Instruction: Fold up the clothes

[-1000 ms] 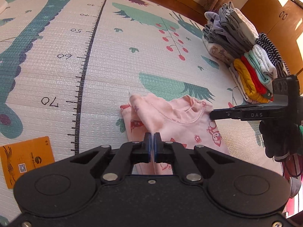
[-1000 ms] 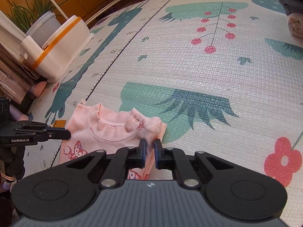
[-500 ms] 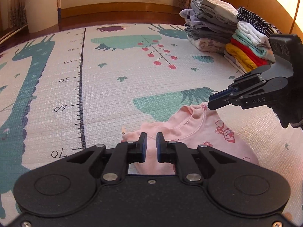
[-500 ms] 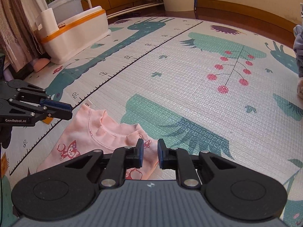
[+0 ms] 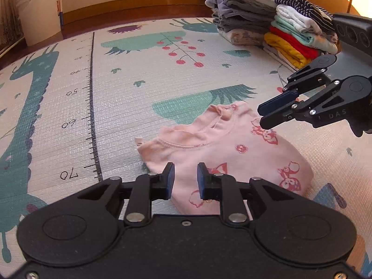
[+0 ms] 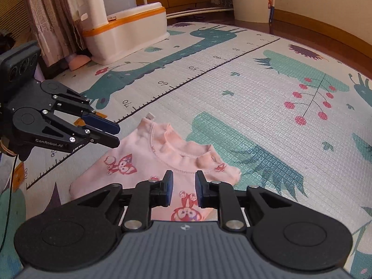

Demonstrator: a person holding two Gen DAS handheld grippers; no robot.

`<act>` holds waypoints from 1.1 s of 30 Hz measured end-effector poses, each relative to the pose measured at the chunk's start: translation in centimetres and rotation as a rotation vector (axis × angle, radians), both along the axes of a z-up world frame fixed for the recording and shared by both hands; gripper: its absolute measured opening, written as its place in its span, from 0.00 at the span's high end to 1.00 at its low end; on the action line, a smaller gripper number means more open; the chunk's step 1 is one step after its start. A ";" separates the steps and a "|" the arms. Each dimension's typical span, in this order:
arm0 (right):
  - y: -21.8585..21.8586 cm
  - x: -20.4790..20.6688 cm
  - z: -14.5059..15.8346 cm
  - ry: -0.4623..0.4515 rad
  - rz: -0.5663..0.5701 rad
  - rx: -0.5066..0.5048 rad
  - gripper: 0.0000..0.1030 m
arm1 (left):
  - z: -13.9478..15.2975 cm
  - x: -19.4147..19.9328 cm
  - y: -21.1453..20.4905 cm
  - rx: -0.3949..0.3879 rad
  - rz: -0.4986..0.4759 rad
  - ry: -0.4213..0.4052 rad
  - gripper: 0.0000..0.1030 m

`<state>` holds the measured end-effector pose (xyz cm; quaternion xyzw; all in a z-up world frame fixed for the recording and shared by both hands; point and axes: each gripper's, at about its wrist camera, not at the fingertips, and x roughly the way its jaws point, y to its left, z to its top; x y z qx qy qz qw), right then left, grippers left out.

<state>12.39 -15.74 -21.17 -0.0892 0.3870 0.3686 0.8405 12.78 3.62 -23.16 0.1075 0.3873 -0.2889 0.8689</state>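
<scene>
Play mat [image 5: 121,107] bears pink shirt [image 5: 223,153]; both claws gape empty.

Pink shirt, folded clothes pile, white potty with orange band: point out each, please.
Pink shirt [image 5: 223,153]: left wrist view, chest below the neckline.
Folded clothes pile [image 5: 274,32]: left wrist view, middle of the stacks.
White potty [image 6: 125,39]: right wrist view, front wall under the orange band.

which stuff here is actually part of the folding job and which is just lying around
Job: pink top, left gripper, right gripper, stacks of folded clothes.

Lying about: white and orange bin, pale bucket, orange card.
</scene>
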 end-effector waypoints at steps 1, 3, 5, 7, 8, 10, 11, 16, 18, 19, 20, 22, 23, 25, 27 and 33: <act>0.3 -0.8 -0.4 0.005 0.004 -0.017 0.76 | -0.1 -0.9 -0.6 0.005 -0.037 -0.008 0.80; 0.8 -2.3 -1.2 0.014 0.013 -0.050 0.75 | -0.4 -2.2 -1.7 0.024 -0.095 -0.017 0.74; 1.4 -3.8 -2.0 0.023 0.022 -0.083 0.71 | -1.1 -3.4 -2.5 0.042 -0.133 -0.003 0.71; 2.0 -5.2 -2.5 -0.025 0.061 -0.134 0.67 | -2.2 -4.4 -3.2 0.091 -0.142 -0.002 0.68; 2.3 -5.5 -2.4 -0.047 0.076 -0.152 0.66 | -2.3 -4.6 -3.3 0.101 -0.139 -0.006 0.68; 2.2 -5.7 -1.3 -0.062 0.060 -0.130 0.69 | -2.0 -4.9 -3.3 0.107 -0.129 -0.017 0.68; 2.1 -5.7 -0.9 -0.061 0.045 -0.105 0.69 | -1.8 -5.1 -3.2 0.110 -0.125 -0.022 0.68; 2.5 -5.2 -2.2 0.045 0.051 -0.148 0.68 | -1.6 -4.2 -2.4 0.108 -0.089 0.052 0.66; 1.9 -5.4 -1.3 0.065 0.030 -0.108 0.69 | 0.0 -3.3 -1.5 0.080 -0.074 0.097 0.65; 1.4 -5.3 -0.7 0.084 0.001 -0.072 0.69 | 0.9 -2.8 -1.1 0.086 -0.071 0.118 0.60; 0.8 -5.1 -0.3 0.105 -0.032 -0.037 0.68 | 1.9 -2.4 -0.6 0.099 -0.071 0.139 0.58; -0.3 -4.2 -0.1 0.162 -0.125 0.024 0.68 | 3.7 -1.5 0.2 0.134 -0.079 0.176 0.56; -1.0 -3.6 -0.3 0.195 -0.177 0.053 0.67 | 4.6 -1.2 0.5 0.158 -0.090 0.189 0.55; -2.5 -2.2 -0.9 0.263 -0.287 0.122 0.67 | 6.0 -0.4 0.7 0.200 -0.120 0.239 0.52; -3.5 -1.1 -1.5 0.301 -0.367 0.177 0.67 | 7.1 0.4 0.7 0.235 -0.158 0.293 0.48; -4.4 0.1 -3.0 0.330 -0.489 0.280 0.66 | 6.8 3.3 1.1 0.227 -0.069 0.319 0.48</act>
